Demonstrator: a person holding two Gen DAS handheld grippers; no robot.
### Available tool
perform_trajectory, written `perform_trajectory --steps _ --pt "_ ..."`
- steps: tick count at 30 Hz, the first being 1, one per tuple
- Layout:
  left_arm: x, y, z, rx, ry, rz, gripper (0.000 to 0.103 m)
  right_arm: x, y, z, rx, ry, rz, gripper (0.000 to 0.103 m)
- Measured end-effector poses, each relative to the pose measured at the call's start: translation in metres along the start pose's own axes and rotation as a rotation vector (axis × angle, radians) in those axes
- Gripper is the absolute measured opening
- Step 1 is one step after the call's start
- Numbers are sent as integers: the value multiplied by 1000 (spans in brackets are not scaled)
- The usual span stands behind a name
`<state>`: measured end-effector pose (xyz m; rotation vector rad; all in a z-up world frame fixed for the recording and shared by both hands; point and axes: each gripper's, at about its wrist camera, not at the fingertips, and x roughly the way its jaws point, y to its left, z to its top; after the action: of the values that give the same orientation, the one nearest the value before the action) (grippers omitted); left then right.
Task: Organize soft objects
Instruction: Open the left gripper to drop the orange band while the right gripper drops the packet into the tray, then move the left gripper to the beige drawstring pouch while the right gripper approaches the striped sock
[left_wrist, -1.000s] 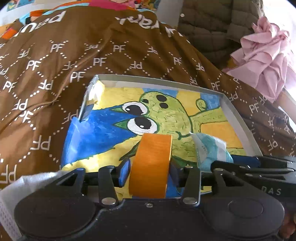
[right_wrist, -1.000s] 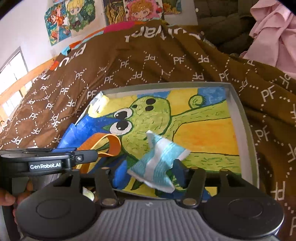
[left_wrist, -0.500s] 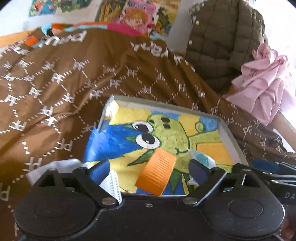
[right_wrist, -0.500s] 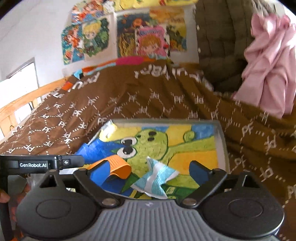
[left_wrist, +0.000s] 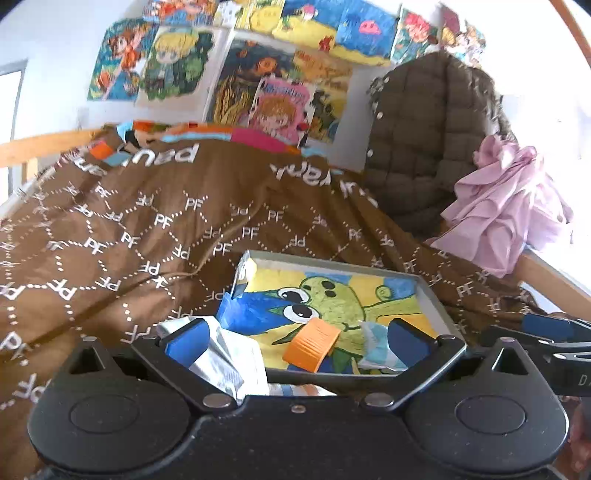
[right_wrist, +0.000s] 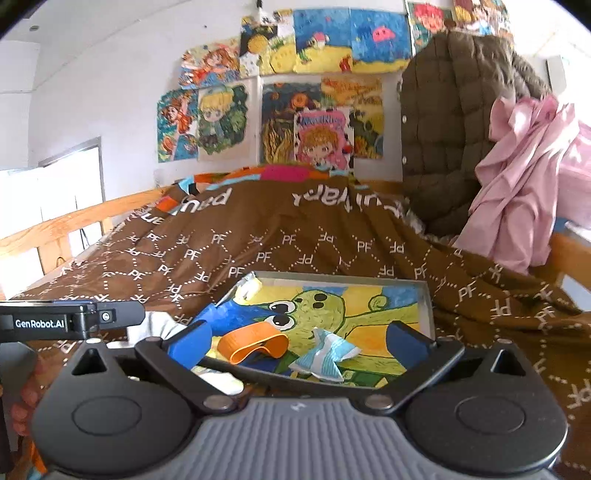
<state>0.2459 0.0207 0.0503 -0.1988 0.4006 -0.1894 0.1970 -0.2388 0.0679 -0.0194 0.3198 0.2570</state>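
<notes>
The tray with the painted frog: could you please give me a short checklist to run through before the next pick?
1. Left gripper open, holding nothing: ok.
2. Right gripper open, holding nothing: ok.
3. Orange band lying inside the tray: ok.
4. Blue-and-white cloth inside the tray: ok.
5. White packet put away: not ok, it lies on the blanket outside the tray.
6. Tray sitting level: cannot tell.

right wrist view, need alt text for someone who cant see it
The open right tongs hang over a shallow tray lined with a green cartoon painting, holding an orange band and a crumpled blue-and-white cloth. The tray sits on a brown blanket.
</notes>
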Motion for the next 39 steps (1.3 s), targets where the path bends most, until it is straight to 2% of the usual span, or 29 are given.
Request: perform_trajectory --steps 8,13,17,21,27,39 --pt "-66 -16 -25 10 -55 0 102 -61 14 -26 -38 -23 -23 103" --pt "-96 -26 -50 21 -37 -18 102 -86 22 -51 -70 -3 -52 103" --pt "-114 -33 -73 32 -10 -31 102 -95 23 -67 -53 62 -63 103" --pt "-125 -35 -96 34 14 -45 102 -101 20 -81 -26 124 -71 103" --pt "-129 -37 -122 36 70 -47 102 -103 18 -94 -23 158 -80 103" --pt "-131 -43 -144 72 148 -43 102 -96 10 -108 -19 226 -77 103"
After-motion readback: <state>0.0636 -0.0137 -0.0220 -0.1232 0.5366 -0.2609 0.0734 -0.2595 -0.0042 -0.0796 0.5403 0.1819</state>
